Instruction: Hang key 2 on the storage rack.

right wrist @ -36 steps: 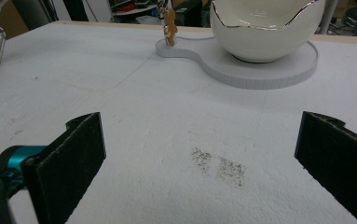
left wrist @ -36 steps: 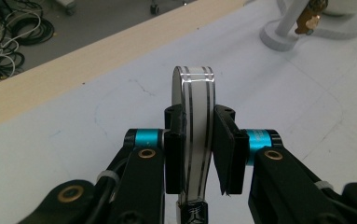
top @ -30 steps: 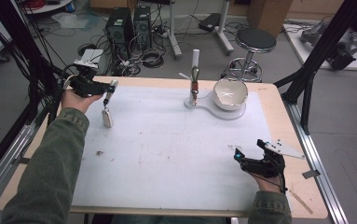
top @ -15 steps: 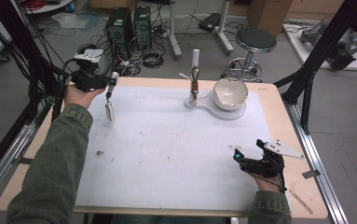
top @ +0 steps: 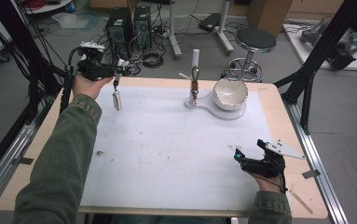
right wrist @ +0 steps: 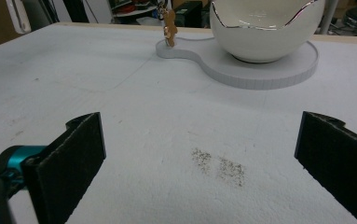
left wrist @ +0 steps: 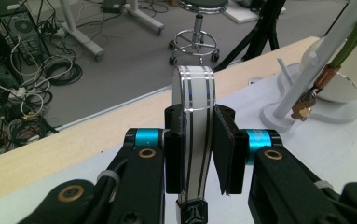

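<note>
Shoehorn (left wrist: 194, 135), glossy white with thin dark stripes and probably light, stiff and slippery, hangs above the counter's (top: 176, 149) far left corner, pinched mid-length by the left hand-held gripper (top: 116, 77), while the right hand-held gripper (top: 238, 156) rests spread near the right edge.

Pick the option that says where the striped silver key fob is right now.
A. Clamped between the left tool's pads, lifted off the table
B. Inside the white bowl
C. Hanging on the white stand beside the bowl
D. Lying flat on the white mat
A: the left tool has its pads pressed on both sides of the key fob, which hangs clear above the white mat in the high view.
</note>
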Demonstrator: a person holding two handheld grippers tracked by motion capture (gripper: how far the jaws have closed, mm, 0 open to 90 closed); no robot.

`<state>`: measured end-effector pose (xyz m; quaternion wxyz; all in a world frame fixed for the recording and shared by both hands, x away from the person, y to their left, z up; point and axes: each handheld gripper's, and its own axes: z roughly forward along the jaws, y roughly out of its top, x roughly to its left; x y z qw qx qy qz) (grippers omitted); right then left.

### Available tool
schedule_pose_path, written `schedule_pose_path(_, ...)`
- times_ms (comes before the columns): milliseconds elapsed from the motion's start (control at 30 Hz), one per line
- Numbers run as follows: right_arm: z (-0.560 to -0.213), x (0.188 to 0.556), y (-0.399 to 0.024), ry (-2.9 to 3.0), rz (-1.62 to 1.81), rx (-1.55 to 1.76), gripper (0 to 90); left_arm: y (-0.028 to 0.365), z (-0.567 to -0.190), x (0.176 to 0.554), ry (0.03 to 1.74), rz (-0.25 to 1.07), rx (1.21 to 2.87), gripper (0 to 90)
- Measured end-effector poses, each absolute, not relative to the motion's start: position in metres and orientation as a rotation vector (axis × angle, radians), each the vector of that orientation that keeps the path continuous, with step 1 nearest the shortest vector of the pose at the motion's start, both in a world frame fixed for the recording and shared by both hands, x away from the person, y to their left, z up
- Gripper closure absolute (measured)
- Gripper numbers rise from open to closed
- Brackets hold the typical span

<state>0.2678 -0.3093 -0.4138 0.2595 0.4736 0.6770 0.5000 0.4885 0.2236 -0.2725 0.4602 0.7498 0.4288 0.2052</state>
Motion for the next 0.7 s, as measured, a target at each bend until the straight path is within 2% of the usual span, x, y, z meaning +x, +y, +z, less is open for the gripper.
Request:
schedule_pose_path(267, -0.413, 0.268, -0.309, 1.827, 1.369, 1.292, 0.6, 0.214, -0.272, 0.491, 1.077, 0.514, 1.825, 75.3)
schedule_pose_path(700, -0.413, 0.267, -0.31, 1.825, 1.391, 1.289, 0.6, 0.174, -0.25, 0.501, 1.008, 0.547, 1.833, 75.2)
